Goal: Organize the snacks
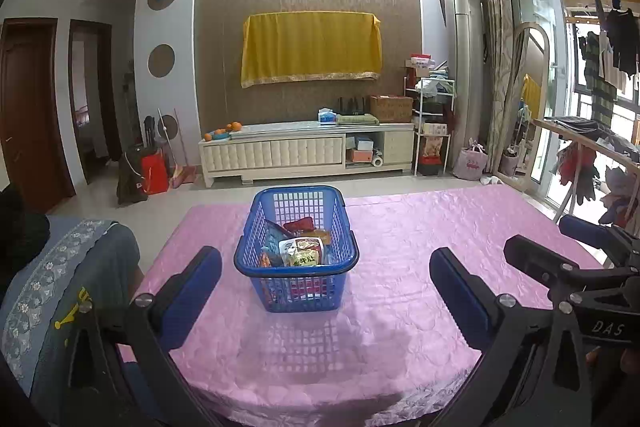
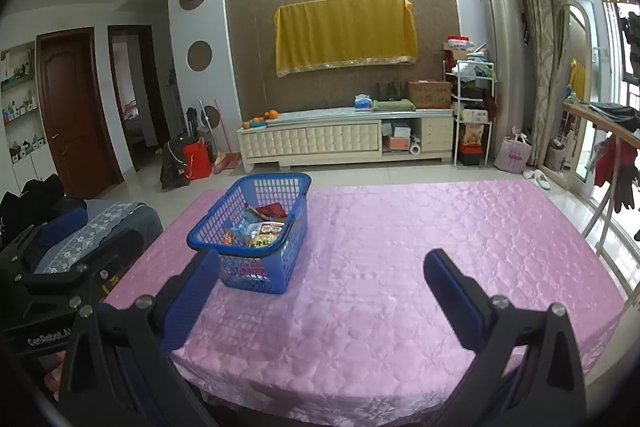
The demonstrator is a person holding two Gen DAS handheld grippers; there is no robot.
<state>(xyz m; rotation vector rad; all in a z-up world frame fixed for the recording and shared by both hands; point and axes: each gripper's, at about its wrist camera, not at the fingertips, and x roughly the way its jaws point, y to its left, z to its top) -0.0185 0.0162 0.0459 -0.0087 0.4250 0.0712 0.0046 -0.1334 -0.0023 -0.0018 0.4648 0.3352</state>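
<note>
- The bench (image 1: pixel 400 267) is seen covered edge to edge by a glossy pink quilted cloth (image 2: pixel 400 247), with a rounded near edge.
- A blue plastic basket (image 1: pixel 296 283) is set upright on the cloth, toward the bench's left half; in the right wrist view it sits left of centre (image 2: pixel 256 267).
- Snack packets (image 1: pixel 300 251) are piled inside the basket, a white-and-yellow pack on top, a red one behind it.
- The left tongs (image 1: pixel 326 269) are held apart and empty, the basket framed between the two blue pads.
- The right tongs (image 2: pixel 322 273) are likewise spread wide, nothing gripped; the left pad overlaps the basket's near corner in view, contact cannot be told.
- A grey patterned cushion cover (image 1: pixel 60 287) is seen just beside the bench's left edge.
- Beyond the bench, a cream TV cabinet (image 1: pixel 308 151) stands against brown patterned wallpaper, oranges (image 1: pixel 228 131) at its left end, a tissue box and a wicker box on top.
- A yellow cloth (image 1: pixel 310 49) is draped on the wall above it.
- A tall silver air conditioner (image 1: pixel 466 75) is stood at the right, flowers on top.
- Dark wooden doors (image 2: pixel 76 107) are seen at the left; laundry hangs by the window at the right.
</note>
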